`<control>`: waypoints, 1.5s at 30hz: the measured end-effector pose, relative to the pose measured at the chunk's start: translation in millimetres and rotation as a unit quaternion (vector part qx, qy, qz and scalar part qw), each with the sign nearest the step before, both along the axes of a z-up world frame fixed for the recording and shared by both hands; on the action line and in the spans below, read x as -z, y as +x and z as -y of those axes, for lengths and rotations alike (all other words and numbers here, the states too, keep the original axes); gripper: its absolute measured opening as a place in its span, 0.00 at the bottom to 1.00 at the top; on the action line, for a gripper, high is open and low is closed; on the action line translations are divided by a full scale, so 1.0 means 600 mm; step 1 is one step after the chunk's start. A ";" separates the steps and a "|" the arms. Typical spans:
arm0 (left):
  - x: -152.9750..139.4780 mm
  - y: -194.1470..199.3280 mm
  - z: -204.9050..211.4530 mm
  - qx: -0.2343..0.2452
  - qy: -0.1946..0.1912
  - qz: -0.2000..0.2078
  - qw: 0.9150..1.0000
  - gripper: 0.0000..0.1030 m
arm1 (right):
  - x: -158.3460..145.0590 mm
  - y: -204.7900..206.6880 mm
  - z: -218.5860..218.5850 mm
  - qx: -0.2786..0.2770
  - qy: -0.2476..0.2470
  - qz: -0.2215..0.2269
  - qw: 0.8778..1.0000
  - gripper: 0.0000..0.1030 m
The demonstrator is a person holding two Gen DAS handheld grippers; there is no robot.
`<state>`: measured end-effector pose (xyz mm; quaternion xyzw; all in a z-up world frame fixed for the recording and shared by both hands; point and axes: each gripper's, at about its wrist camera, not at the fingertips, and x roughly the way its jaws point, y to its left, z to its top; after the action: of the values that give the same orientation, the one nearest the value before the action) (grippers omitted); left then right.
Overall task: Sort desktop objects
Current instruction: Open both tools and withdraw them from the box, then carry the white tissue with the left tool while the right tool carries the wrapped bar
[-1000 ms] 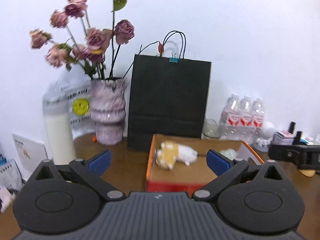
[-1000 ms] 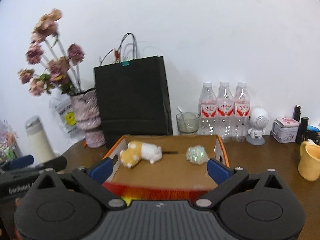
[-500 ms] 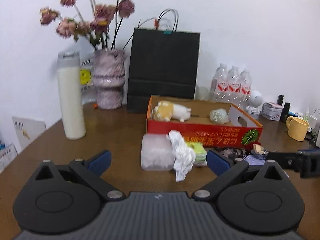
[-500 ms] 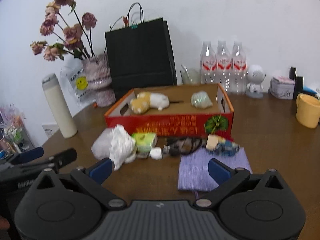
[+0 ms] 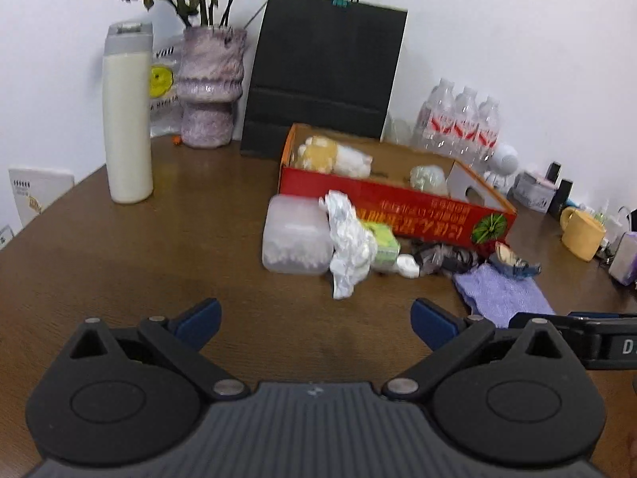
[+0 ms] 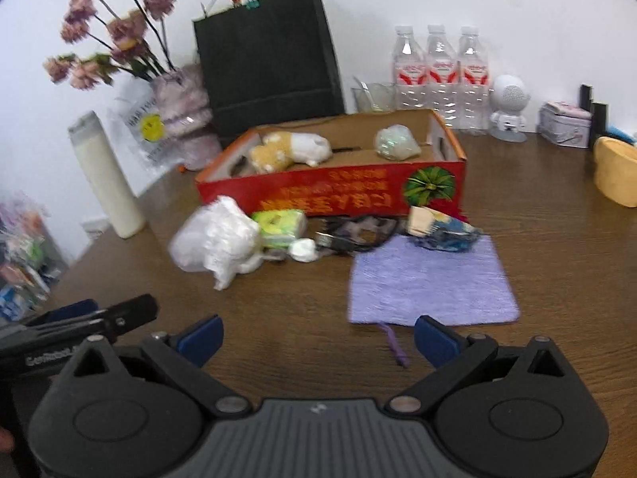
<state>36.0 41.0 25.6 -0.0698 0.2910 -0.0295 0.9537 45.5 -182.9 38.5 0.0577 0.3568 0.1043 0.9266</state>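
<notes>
Both my grippers, left [image 5: 314, 318] and right [image 6: 317, 336], are spread wide and hold nothing. The purple cloth [image 6: 430, 279] lies just ahead; it is floppy and might slip out. The black cable [image 6: 350, 235] could snag its neighbors. The red box [image 6: 330, 195] holds 2 things. 3 water bottles [image 6: 440, 75] stand behind.

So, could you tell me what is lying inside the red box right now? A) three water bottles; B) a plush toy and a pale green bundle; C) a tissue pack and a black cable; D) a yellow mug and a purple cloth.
B: the plush toy and the pale green bundle lie inside the red box; the cloth, mug, bottles, tissue pack and cable are on the table outside it.
</notes>
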 end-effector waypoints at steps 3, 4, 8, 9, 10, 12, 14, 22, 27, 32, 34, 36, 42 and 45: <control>0.000 -0.014 0.008 -0.008 -0.010 -0.006 1.000 1.00 | 0.003 -0.013 0.001 -0.005 -0.021 0.011 1.000 0.99; -0.003 -0.024 0.010 -0.010 -0.012 -0.004 1.000 1.00 | 0.003 -0.021 0.002 -0.006 -0.020 0.014 1.000 0.99; -0.009 -0.060 0.020 -0.005 -0.005 0.008 1.000 1.00 | 0.005 -0.049 0.008 -0.017 -0.004 0.020 1.000 0.99; -0.009 -0.066 0.024 -0.003 0.002 0.007 1.000 1.00 | 0.005 -0.054 0.008 -0.017 -0.002 0.021 1.000 0.99; -0.009 -0.070 0.026 -0.001 0.008 0.006 1.000 1.00 | 0.006 -0.058 0.007 -0.019 -0.002 0.023 1.000 0.99; -0.011 -0.074 0.029 0.003 0.015 0.004 1.000 1.00 | 0.008 -0.065 0.006 -0.021 -0.005 0.026 0.999 0.99; -0.012 -0.078 0.031 0.001 0.025 0.006 1.000 1.00 | 0.010 -0.067 0.005 -0.020 -0.011 0.023 0.999 0.99; -0.021 -0.107 0.039 0.003 0.043 0.013 0.999 1.00 | 0.000 -0.095 0.011 -0.022 -0.002 0.026 0.999 0.99; -0.027 -0.126 0.041 0.012 0.043 0.025 0.999 1.00 | -0.007 -0.114 0.012 -0.027 -0.011 0.038 0.999 0.99; -0.024 -0.084 0.048 0.033 0.049 0.031 0.998 1.00 | -0.003 -0.083 0.020 -0.013 -0.037 0.051 0.998 0.96; -0.020 -0.055 0.052 0.041 0.059 0.043 0.996 1.00 | -0.001 -0.055 0.027 -0.007 -0.050 0.056 0.997 0.94; -0.016 -0.018 0.058 0.051 0.065 0.055 0.995 0.98 | 0.002 -0.022 0.032 -0.004 -0.063 0.062 0.996 0.93; 0.005 0.113 0.084 0.057 0.131 0.053 0.988 0.83 | 0.021 0.083 0.057 0.006 -0.085 0.053 0.995 0.86; 0.018 0.161 0.093 0.064 0.140 0.040 0.987 0.76 | 0.032 0.124 0.071 0.014 -0.085 0.047 0.995 0.84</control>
<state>132.3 -14.9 14.5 0.0845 0.2573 -0.0526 0.9612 119.8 -225.6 19.5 -0.0208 0.3198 0.0632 0.9451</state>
